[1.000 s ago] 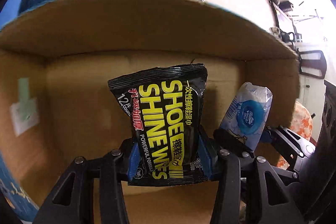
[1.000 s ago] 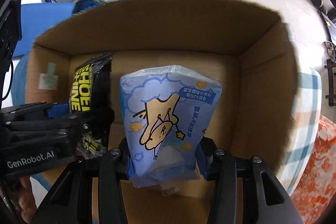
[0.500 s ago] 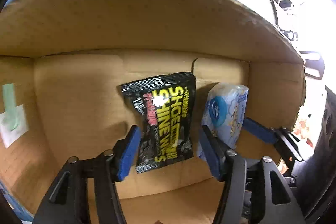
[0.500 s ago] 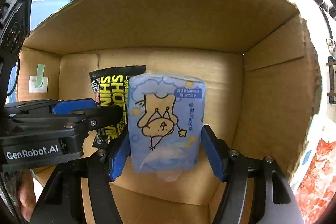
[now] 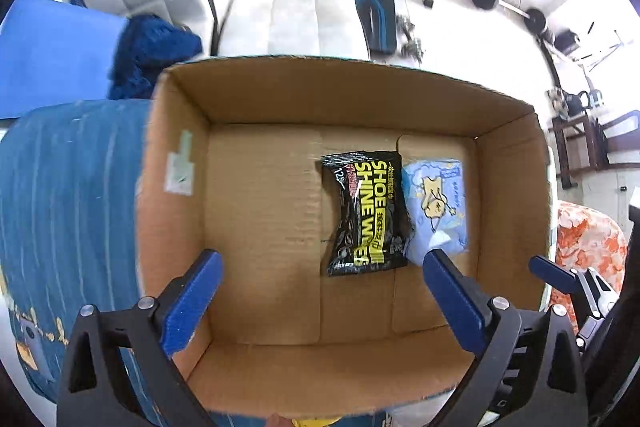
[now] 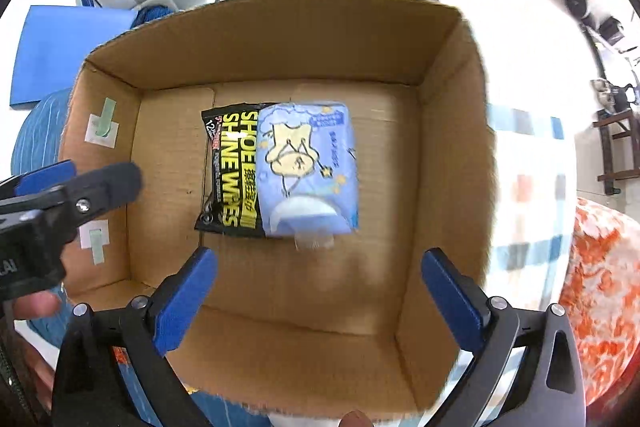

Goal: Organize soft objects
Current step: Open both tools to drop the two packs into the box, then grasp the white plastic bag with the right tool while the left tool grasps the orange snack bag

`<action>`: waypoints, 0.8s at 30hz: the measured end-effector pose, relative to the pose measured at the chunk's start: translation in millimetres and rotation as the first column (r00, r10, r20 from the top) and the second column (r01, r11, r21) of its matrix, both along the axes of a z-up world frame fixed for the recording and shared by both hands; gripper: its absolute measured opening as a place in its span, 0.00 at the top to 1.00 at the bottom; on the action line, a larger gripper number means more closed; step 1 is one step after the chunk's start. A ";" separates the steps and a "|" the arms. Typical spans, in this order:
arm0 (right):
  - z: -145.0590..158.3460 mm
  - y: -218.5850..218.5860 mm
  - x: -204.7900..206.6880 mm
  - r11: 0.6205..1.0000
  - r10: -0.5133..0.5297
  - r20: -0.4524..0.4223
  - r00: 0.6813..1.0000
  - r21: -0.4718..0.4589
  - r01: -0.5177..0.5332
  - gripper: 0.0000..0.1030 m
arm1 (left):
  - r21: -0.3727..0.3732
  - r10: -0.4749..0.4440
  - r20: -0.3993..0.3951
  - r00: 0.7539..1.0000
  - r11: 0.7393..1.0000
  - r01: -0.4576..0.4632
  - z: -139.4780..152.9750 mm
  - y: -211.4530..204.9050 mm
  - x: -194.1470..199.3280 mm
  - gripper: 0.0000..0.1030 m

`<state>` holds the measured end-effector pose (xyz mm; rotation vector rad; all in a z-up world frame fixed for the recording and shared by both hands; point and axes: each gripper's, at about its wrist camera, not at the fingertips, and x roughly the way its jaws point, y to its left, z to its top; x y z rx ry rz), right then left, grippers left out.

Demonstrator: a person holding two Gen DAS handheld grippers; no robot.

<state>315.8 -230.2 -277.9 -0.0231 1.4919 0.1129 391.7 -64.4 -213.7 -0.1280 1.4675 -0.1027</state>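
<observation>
Fingers (image 5: 452,295) opening, both packs (image 5: 366,213) dropped into box (image 5: 360,91).

Center of my left view: black wipes pouch (image 5: 366,213) reads "SHOE SHINE WIPES" in yellow, "12" at its top corner. My right view adds "POWERFUL FORMULA" in small white. Blue tissue pack (image 6: 306,169) beside it carries Chinese print, too small to read.

boxes: 1 (image 5: 176,195) | wipes packs: 1 (image 5: 366,215) | tissue packs: 1 (image 5: 438,203)
</observation>
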 end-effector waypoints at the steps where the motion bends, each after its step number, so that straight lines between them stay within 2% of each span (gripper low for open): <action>1: 5.0 -2.6 -6.5 1.000 -0.005 0.014 1.000 -0.004 0.005 0.00 | 0.008 0.004 0.027 1.000 1.000 -0.005 4.7 4.0 -5.6 0.00; 4: 19.5 -5.8 -25.1 1.000 -0.012 0.079 0.997 -0.020 0.014 0.00 | 0.048 0.002 0.074 0.997 0.999 -0.006 17.2 7.6 -23.8 0.00; 9: 42.8 -13.8 -53.0 0.999 -0.004 0.111 0.994 -0.033 0.007 0.00 | 0.100 -0.028 0.137 0.990 0.995 0.014 37.8 1.9 -48.5 0.00; 11: 56.3 -17.0 -66.5 0.999 -0.014 0.142 0.990 -0.044 0.020 0.00 | 0.115 -0.020 0.185 0.982 0.993 -0.001 48.4 0.9 -61.3 0.00; 18: 99.5 -14.5 -109.1 0.998 -0.042 0.234 0.971 -0.039 0.052 0.00 | 0.109 -0.028 0.273 0.962 0.994 -0.002 75.2 -4.7 -88.3 0.00; 24: 128.7 -6.9 -141.3 0.997 -0.066 0.273 0.960 -0.008 0.071 0.00 | 0.093 -0.036 0.321 0.946 0.996 0.006 102.5 1.7 -114.0 0.00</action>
